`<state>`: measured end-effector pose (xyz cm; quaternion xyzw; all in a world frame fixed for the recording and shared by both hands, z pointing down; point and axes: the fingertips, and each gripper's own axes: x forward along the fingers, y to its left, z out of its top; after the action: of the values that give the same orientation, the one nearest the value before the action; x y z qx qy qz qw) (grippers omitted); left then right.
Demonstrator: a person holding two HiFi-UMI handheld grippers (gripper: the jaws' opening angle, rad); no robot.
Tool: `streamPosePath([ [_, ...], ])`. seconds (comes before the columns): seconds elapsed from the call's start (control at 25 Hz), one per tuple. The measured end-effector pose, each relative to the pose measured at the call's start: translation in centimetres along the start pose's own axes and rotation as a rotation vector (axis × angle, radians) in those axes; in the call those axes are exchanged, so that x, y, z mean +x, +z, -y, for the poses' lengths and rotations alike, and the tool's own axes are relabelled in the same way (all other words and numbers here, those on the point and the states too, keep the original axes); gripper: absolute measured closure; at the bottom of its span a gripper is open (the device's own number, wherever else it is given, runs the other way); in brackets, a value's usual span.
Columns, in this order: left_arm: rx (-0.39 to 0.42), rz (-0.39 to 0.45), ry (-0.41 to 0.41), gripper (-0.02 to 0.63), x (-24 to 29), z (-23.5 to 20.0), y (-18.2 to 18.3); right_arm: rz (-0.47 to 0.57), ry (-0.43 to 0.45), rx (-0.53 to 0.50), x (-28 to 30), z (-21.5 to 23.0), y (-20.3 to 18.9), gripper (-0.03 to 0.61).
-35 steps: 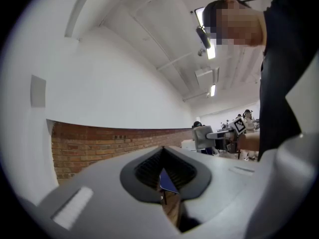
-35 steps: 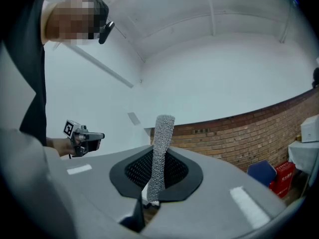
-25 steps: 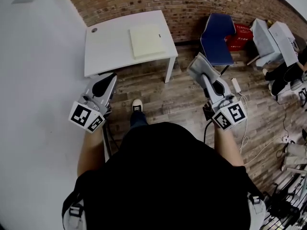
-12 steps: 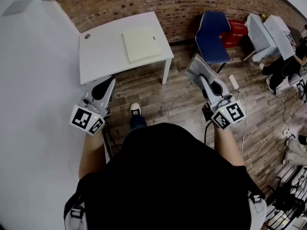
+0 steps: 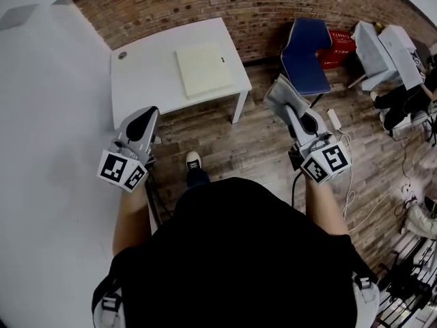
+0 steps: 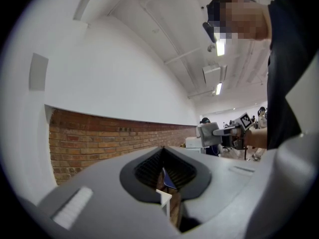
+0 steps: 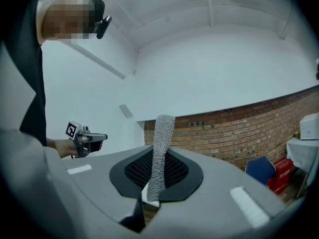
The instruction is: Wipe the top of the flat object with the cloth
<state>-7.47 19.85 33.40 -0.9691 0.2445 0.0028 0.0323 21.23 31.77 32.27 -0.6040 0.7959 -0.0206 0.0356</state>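
Two grippers are held near the body, well short of the white table [image 5: 147,80]. Right gripper [image 7: 155,185] pinches the grey cloth [image 7: 162,138]; left gripper [image 6: 167,185] is nearly closed and empty. Flat object [image 5: 205,70] lies far, on the table's right half. Best approach closer and lay the cloth flat before stroking.

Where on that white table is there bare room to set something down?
The white table's left half is bare, between the small round fitting in its far corner and the flat cream object. The right half is taken: that object nearly reaches the right and near edges.
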Motion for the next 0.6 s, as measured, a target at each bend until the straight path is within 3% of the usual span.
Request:
streamPosePath([
  [0.6,-0.012,-0.008,-0.045,0.612,6.2,-12.5,-1.4,-0.044,-0.044,-0.005,12.5,1.8,-0.1,0.568],
])
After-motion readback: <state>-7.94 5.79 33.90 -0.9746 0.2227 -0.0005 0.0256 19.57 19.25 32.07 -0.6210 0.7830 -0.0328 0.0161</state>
